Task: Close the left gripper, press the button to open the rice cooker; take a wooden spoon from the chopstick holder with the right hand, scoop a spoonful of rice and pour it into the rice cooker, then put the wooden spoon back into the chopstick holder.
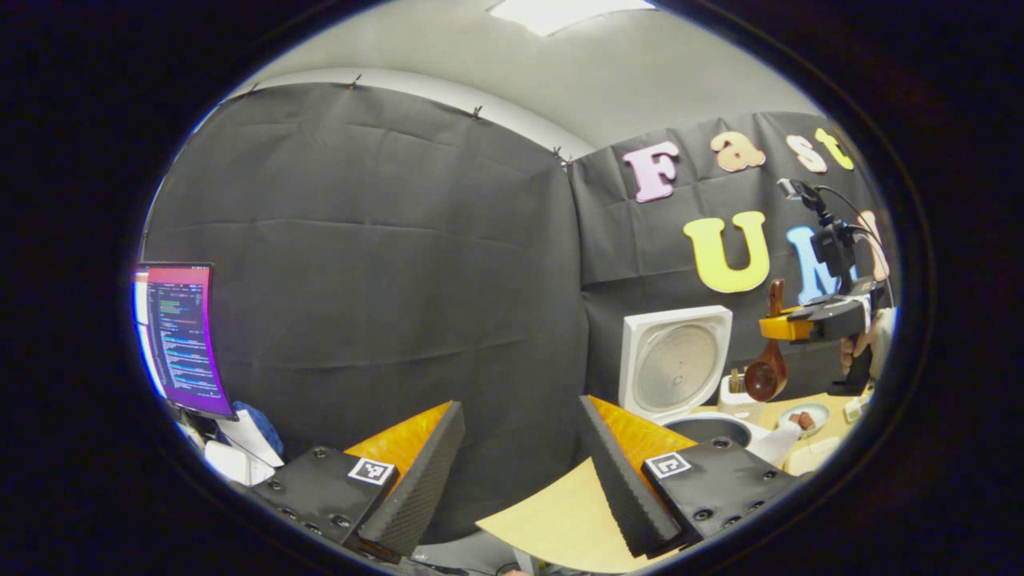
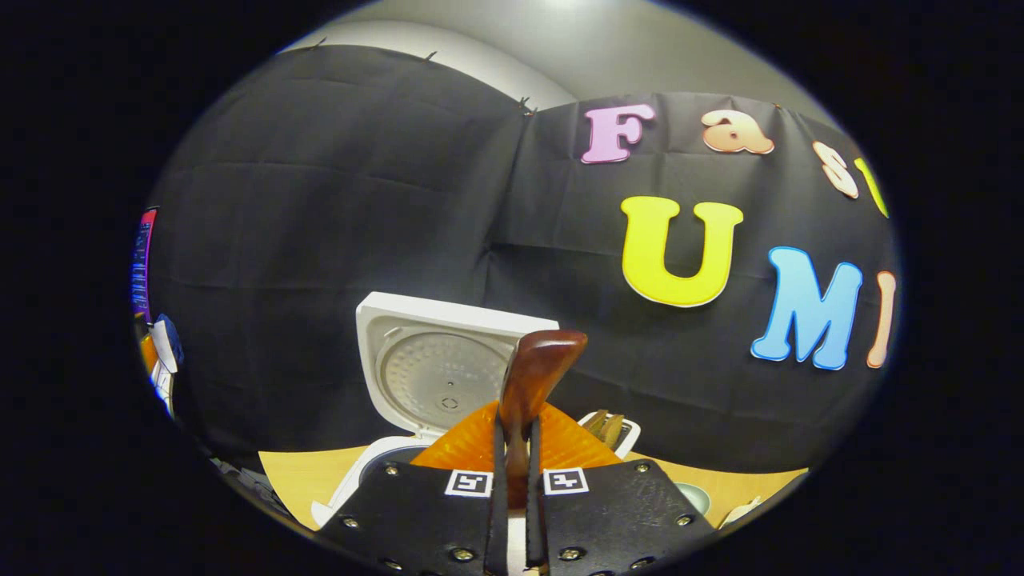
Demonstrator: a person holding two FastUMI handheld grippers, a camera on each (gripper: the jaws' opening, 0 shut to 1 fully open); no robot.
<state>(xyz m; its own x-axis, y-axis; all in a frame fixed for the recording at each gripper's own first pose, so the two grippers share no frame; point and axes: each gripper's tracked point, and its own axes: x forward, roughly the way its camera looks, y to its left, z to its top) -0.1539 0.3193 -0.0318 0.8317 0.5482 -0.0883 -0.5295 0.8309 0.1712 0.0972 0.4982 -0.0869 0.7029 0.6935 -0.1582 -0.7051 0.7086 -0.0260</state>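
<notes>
With the rice cooker [image 1: 676, 364] standing lid-up on the surface [image 1: 560, 520], the first step of the task reads as complete: the inner pot [image 1: 708, 428] is exposed below the raised lid. The left gripper [image 1: 520, 472] hangs off to one side of the cooker, its fingers spread wide with nothing between them, though the task called for it to be pressed together at the button.

The right gripper [image 2: 514, 480] has its fingers pressed together on the handle of the wooden spoon [image 2: 532, 376], pinching it from both sides. In the left gripper view that same gripper is seen farther off, held by a hand [image 1: 860, 344], with the spoon hanging bowl-down just above the chopstick holder [image 1: 736, 394]. The holder stands beside the cooker, other utensils upright in it.

Judgement on progress: the spoon is taken or nearly clear of the holder. Whether the bowl carries rice cannot be told. The rice supply is not identified; a small dish [image 1: 802, 418] near the holder holds something dark. Outstanding: scooping, pouring into the pot, and returning the spoon to the holder.
</notes>
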